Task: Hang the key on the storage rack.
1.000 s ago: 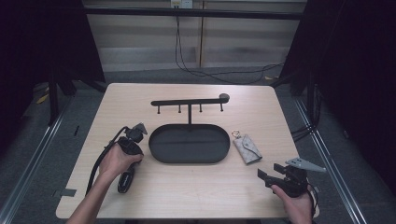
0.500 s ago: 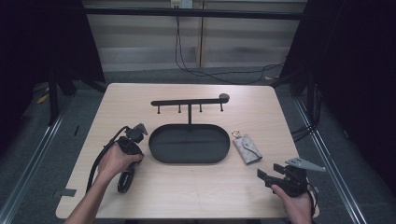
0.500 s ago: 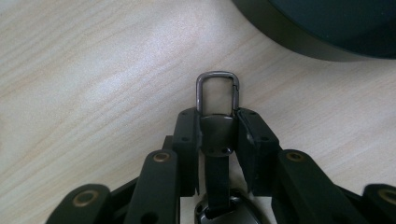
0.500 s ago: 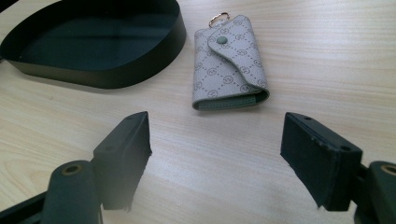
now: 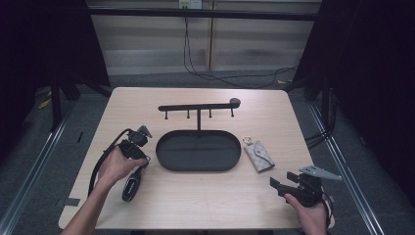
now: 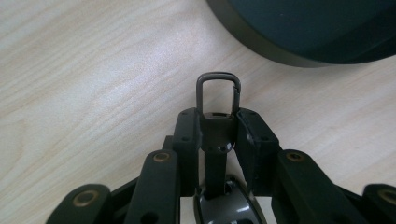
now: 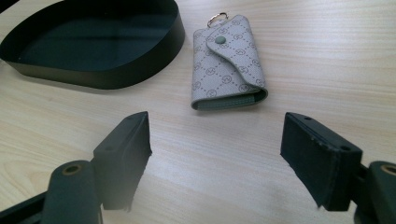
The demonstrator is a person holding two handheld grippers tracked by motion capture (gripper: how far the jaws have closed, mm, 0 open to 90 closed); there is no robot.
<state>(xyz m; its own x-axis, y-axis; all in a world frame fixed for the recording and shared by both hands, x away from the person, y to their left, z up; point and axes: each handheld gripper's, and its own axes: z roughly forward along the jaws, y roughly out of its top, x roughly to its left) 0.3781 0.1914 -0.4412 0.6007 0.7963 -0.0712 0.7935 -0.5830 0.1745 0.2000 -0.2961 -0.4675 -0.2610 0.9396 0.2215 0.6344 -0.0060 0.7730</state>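
A black key fob (image 5: 131, 188) lies on the wooden table left of the black oval tray (image 5: 198, 166). My left gripper (image 5: 143, 157) is shut on the fob's neck. In the left gripper view the jaw tips (image 6: 217, 115) pinch that neck, and its metal clasp loop (image 6: 218, 88) sticks out beyond them toward the tray's rim (image 6: 280, 53). A grey patterned key pouch (image 5: 259, 155) lies flat right of the tray. My right gripper (image 5: 283, 180) stands open near the front right corner, about a hand's length short of the pouch (image 7: 227, 63), nothing between its jaws (image 7: 217, 135).
A black T-shaped rack with several hooks (image 5: 198, 108) rises from the tray's far side. The left gripper's cable (image 5: 100, 164) loops along the person's left forearm. The table's front edge runs just behind both hands.
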